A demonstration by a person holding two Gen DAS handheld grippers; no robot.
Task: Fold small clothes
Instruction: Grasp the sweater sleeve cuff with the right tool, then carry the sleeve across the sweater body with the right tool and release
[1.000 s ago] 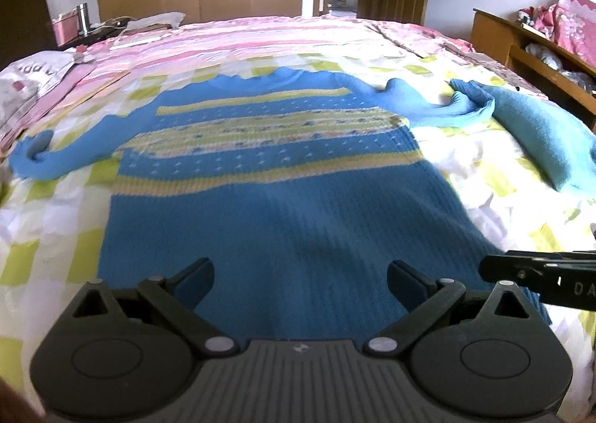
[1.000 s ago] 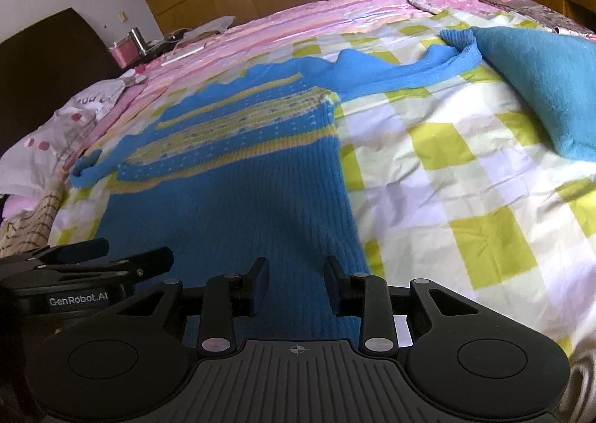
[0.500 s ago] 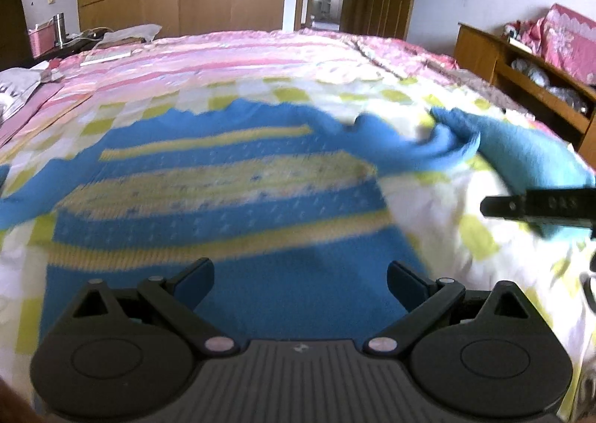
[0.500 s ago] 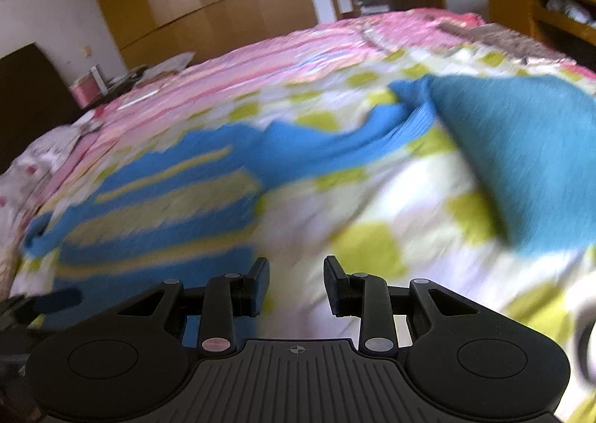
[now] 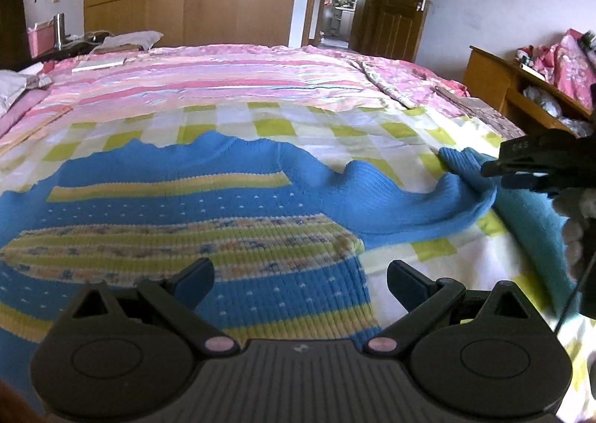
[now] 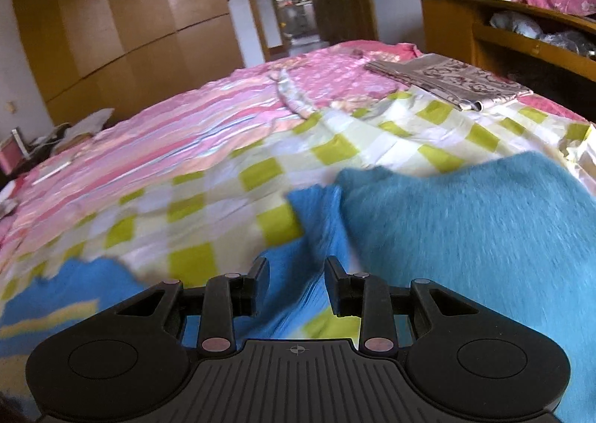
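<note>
A blue knitted sweater [image 5: 186, 207] with yellow and patterned stripes lies flat on the checked bedsheet [image 5: 335, 132]. Its right sleeve [image 5: 391, 207] stretches out to the right, the cuff end against a folded teal garment [image 6: 465, 229]. My left gripper [image 5: 300, 270] hovers open and wide over the sweater's chest near the right armpit, holding nothing. My right gripper [image 6: 296, 266] is open just above the sleeve [image 6: 320, 221] near its cuff. The sleeve shows between the jaws, but the pads do not press on it. In the left wrist view the right gripper [image 5: 493, 177] appears at the right edge, over the cuff.
Pink striped bedding [image 5: 223, 84] covers the far half of the bed. A folded patterned cloth [image 6: 447, 82] lies at the far right corner. A wooden shelf unit [image 6: 503, 35] stands to the right, wardrobes and an open door behind. A hand [image 5: 573, 207] holds the right gripper.
Both grippers have travelled from the sweater's hem up toward its shoulders. The right one swung right, off the body and over the sleeve by the teal garment. Neither jaw gap has visibly changed.
</note>
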